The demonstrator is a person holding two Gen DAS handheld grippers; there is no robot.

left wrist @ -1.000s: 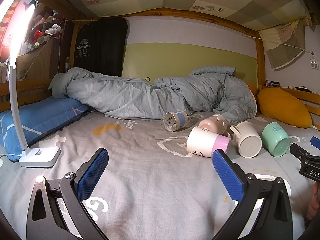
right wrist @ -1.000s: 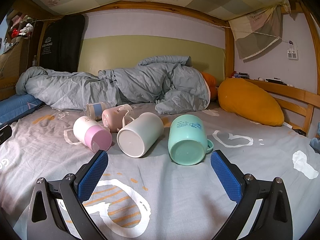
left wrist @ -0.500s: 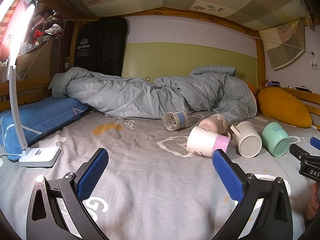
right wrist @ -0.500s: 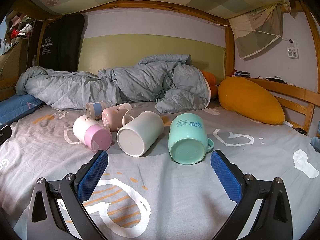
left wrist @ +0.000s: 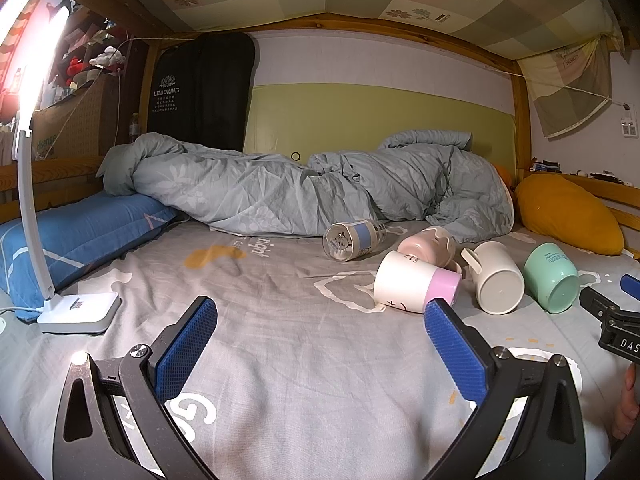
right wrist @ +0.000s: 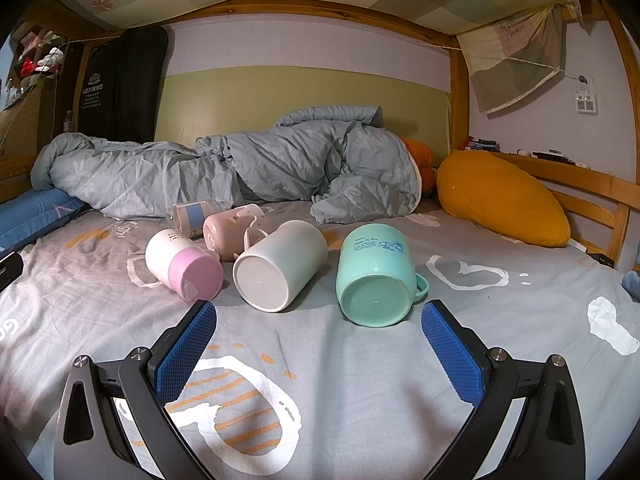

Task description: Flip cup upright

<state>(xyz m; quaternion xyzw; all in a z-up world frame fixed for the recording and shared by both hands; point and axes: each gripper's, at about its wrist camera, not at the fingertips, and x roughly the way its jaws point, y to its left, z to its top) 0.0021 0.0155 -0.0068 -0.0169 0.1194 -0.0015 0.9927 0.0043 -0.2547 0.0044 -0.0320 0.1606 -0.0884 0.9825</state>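
Four cups and a bottle lie on their sides on the bed; both grippers are wide apart and hold nothing.

The right gripper (right wrist: 318,320) hovers low over the grey bedsheet (right wrist: 360,400), its blue pads (right wrist: 186,350) spread wide, and the mint green cup (right wrist: 374,276) lies just in front of it, the bottom turned to the camera and the handle on the right. Left of it lies the white cup (right wrist: 280,266), then the white and pink cup (right wrist: 184,266), and behind these two the pale pink cup (right wrist: 228,230) and a clear bottle (right wrist: 194,214) with a blue label. The left gripper (left wrist: 320,320) is also wide open over the sheet, well apart from the cups, with a white desk lamp (left wrist: 78,312) on its left. A crumpled grey duvet (right wrist: 240,172) and an orange pillow (right wrist: 502,196) lie behind.
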